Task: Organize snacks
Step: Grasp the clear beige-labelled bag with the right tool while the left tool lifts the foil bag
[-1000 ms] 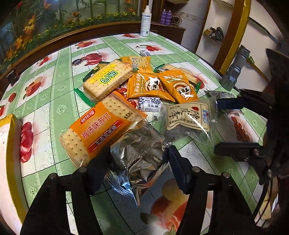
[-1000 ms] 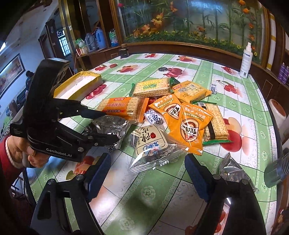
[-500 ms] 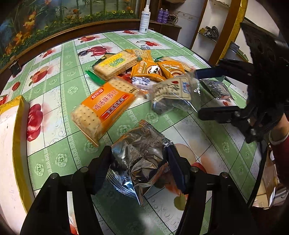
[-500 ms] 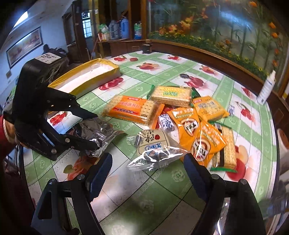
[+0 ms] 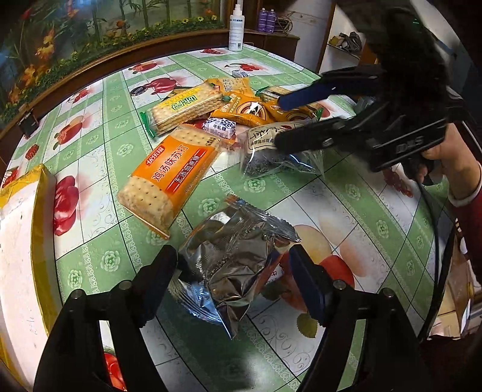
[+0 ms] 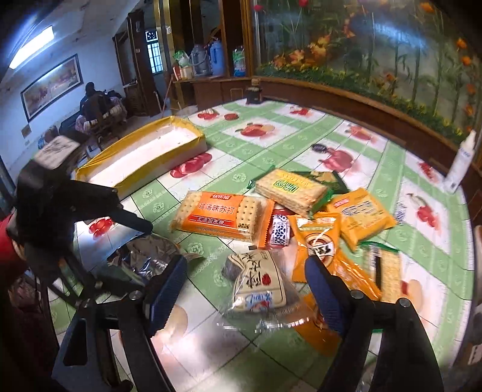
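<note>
A crumpled silver foil packet (image 5: 232, 259) sits between the fingers of my left gripper (image 5: 233, 259). Both pads touch its sides while the jaws ease open slightly. It lies low over the green fruit-print tablecloth, apart from the snack pile. My right gripper (image 6: 244, 265) straddles a clear bag with a cream label (image 6: 256, 283). Its jaws are closing and the pads stand off the bag. In the left wrist view the right gripper (image 5: 279, 122) reaches over that clear bag (image 5: 271, 144). A yellow-rimmed white tray (image 6: 186, 126) stands at the table's far left.
The pile holds an orange cracker pack (image 5: 171, 178), a green-labelled cracker pack (image 5: 186, 108), several orange packets (image 6: 319, 241) and a small blue-and-white sweet (image 5: 218, 128). A white spray bottle (image 5: 235, 27) stands at the table's far edge. A wooden ledge runs round the back.
My left gripper drew the silver packet away from the pile toward me. My right gripper swung in over the clear bag, rolled, and its jaws narrowed around it.
</note>
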Tool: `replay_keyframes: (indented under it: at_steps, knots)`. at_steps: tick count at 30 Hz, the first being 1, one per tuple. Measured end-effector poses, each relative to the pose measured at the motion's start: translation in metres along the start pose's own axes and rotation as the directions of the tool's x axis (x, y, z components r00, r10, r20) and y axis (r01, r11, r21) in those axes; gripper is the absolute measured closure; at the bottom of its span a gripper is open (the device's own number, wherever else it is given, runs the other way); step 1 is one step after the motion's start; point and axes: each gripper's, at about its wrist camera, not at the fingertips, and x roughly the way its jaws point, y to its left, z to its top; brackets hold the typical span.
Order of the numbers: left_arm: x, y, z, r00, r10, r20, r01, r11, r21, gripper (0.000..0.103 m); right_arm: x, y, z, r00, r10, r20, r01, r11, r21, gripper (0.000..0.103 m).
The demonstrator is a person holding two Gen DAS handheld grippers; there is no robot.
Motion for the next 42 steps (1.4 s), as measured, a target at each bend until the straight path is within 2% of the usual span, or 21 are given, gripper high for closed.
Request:
replay_keyframes:
  at_steps: [3, 6, 9, 11, 14, 17, 21, 22, 23, 24, 25, 27, 29, 30, 31, 33, 39, 42]
  knots:
    - [0.001, 0.001, 0.0, 1.0, 0.004, 0.006, -0.004, 1.0, 0.004, 0.04, 0.025, -0.001, -0.003, 0.998, 0.005, -0.065, -0.004, 1.0, 0.005, 0.041]
    - [0.0, 0.004, -0.001, 1.0, 0.006, 0.01, -0.006, 1.0, -0.015, 0.042, 0.034, -0.001, -0.009, 0.998, 0.013, -0.066, -0.01, 0.999, 0.033, 0.052]
    - [-0.001, 0.004, -0.003, 1.0, 0.009, 0.022, -0.009, 0.999, -0.031, 0.043, 0.033, -0.001, -0.014, 0.999, 0.008, -0.048, -0.005, 0.998, 0.067, 0.052]
    - [-0.004, 0.003, -0.004, 0.999, 0.004, 0.031, -0.003, 0.999, -0.045, 0.044, 0.034, 0.001, -0.016, 0.998, 0.012, -0.068, -0.007, 0.998, 0.069, 0.05]
    - [-0.012, 0.004, -0.008, 0.998, -0.01, 0.059, 0.014, 0.997, -0.071, 0.044, 0.031, 0.011, -0.018, 0.998, -0.027, -0.064, 0.03, 0.998, 0.052, 0.05]
    - [-0.027, 0.008, -0.01, 0.995, -0.01, 0.099, 0.02, 0.995, -0.097, 0.045, 0.025, 0.014, -0.02, 0.998, -0.039, -0.051, 0.043, 0.996, 0.08, 0.055]
    - [-0.05, 0.016, -0.014, 0.989, 0.003, 0.147, 0.018, 0.99, -0.143, 0.045, 0.002, 0.015, -0.022, 0.999, -0.015, 0.032, 0.01, 0.987, 0.157, 0.066]
    - [-0.056, 0.018, -0.016, 0.988, 0.01, 0.156, 0.014, 0.988, -0.154, 0.045, -0.004, 0.016, -0.022, 0.999, -0.012, 0.052, 0.002, 0.985, 0.174, 0.086]
    - [-0.059, 0.019, -0.017, 0.987, 0.016, 0.162, 0.01, 0.987, -0.161, 0.045, -0.009, 0.016, -0.022, 0.997, 0.006, 0.072, -0.02, 0.98, 0.197, 0.087]
    - [-0.063, 0.021, -0.019, 0.985, 0.024, 0.169, 0.004, 0.986, -0.169, 0.045, -0.014, 0.018, -0.021, 0.996, 0.023, 0.088, -0.041, 0.978, 0.206, 0.101]
    - [-0.066, 0.023, -0.02, 0.984, 0.036, 0.173, -0.005, 0.984, -0.179, 0.045, -0.016, 0.021, -0.019, 0.995, 0.029, 0.092, -0.048, 0.977, 0.21, 0.103]
    - [-0.069, 0.027, -0.024, 0.984, 0.041, 0.175, -0.006, 0.981, -0.193, 0.045, -0.019, 0.027, -0.016, 0.996, 0.017, 0.091, -0.036, 0.978, 0.204, 0.103]
    - [-0.072, 0.03, -0.029, 0.983, 0.053, 0.175, -0.016, 0.979, -0.204, 0.045, -0.016, 0.032, -0.014, 0.996, 0.03, 0.079, -0.045, 0.982, 0.186, 0.097]
    - [-0.073, 0.032, -0.031, 0.983, 0.055, 0.175, -0.018, 0.977, -0.21, 0.045, -0.015, 0.034, -0.013, 0.997, 0.012, 0.074, -0.024, 0.986, 0.167, 0.085]
    - [-0.075, 0.034, -0.033, 0.983, 0.053, 0.177, -0.014, 0.976, -0.216, 0.045, -0.013, 0.036, -0.012, 0.998, -0.013, 0.063, 0.004, 0.989, 0.147, 0.058]
    - [-0.079, 0.036, -0.036, 0.981, 0.06, 0.184, -0.017, 0.974, -0.227, 0.045, -0.008, 0.04, -0.01, 0.998, -0.029, 0.059, 0.021, 0.992, 0.121, 0.037]
    - [-0.085, 0.042, -0.041, 0.978, 0.085, 0.192, -0.034, 0.967, -0.254, 0.045, 0.022, 0.05, -0.011, 1.0, -0.001, -0.017, 0.003, 0.993, 0.12, 0.039]
    - [-0.088, 0.043, -0.044, 0.976, 0.1, 0.195, -0.046, 0.964, -0.263, 0.045, 0.036, 0.052, -0.015, 0.997, -0.045, -0.059, 0.052, 0.991, 0.123, 0.041]
